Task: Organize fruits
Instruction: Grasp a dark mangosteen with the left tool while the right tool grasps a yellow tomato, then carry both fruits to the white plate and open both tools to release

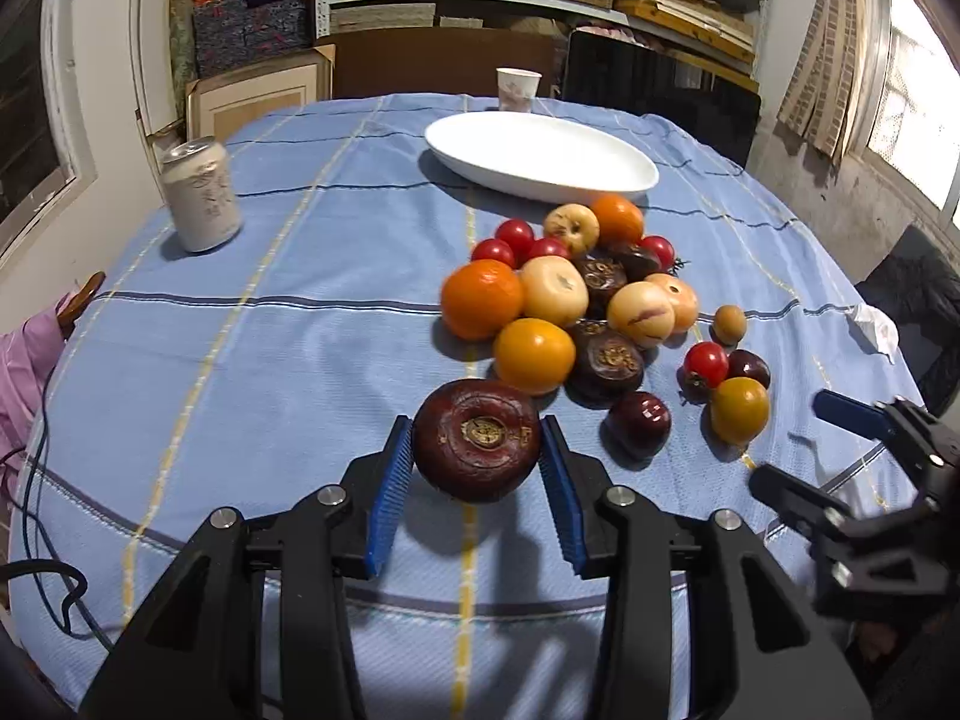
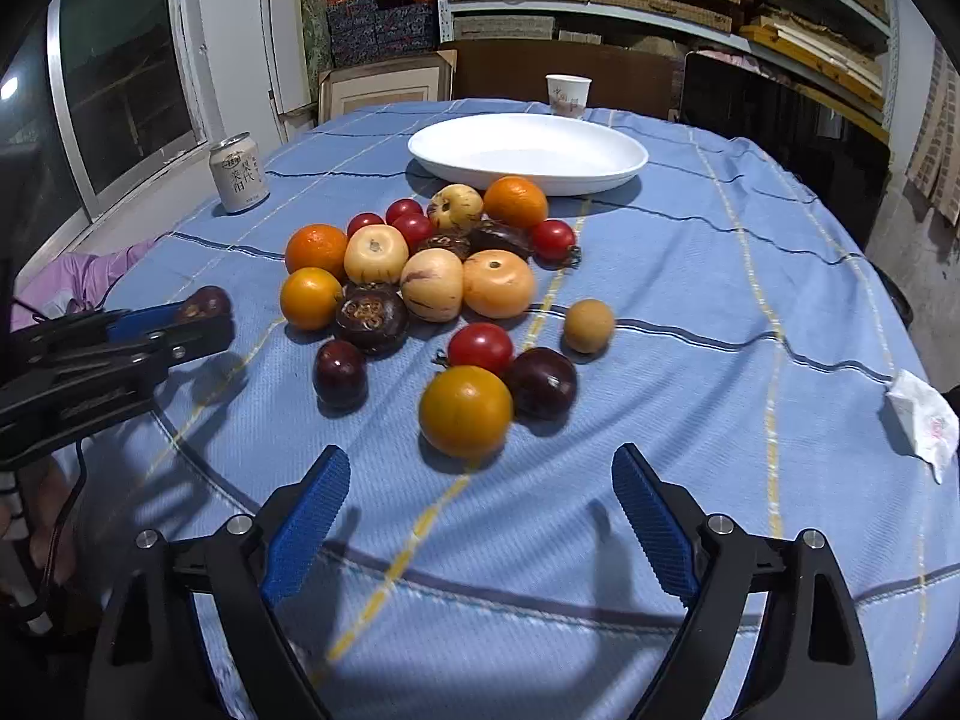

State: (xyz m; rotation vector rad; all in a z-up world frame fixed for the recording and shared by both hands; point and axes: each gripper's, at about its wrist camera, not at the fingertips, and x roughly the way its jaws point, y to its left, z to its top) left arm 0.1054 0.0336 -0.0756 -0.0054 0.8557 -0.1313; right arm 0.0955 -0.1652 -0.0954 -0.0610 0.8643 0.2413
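My left gripper [image 1: 476,441] is shut on a dark purple mangosteen [image 1: 477,438], held just above the blue cloth on the near side of the fruit pile [image 1: 576,300]. From the right wrist view the same gripper [image 2: 201,315] shows at the left with the mangosteen [image 2: 209,299] in its tip. My right gripper [image 2: 480,468] stands open over the cloth, and a yellow-orange tomato [image 2: 465,411] lies just beyond its fingertips. Around it lie a red tomato [image 2: 480,348] and a dark plum [image 2: 543,381]. A white oval plate [image 2: 528,150] sits behind the pile, with nothing on it.
A drink can [image 1: 201,198] stands at the table's left edge and a paper cup [image 1: 519,87] behind the plate. A crumpled tissue [image 2: 924,420] lies at the right edge. Black cables [image 1: 36,540] and pink cloth [image 1: 24,372] hang at the left. Shelves fill the back wall.
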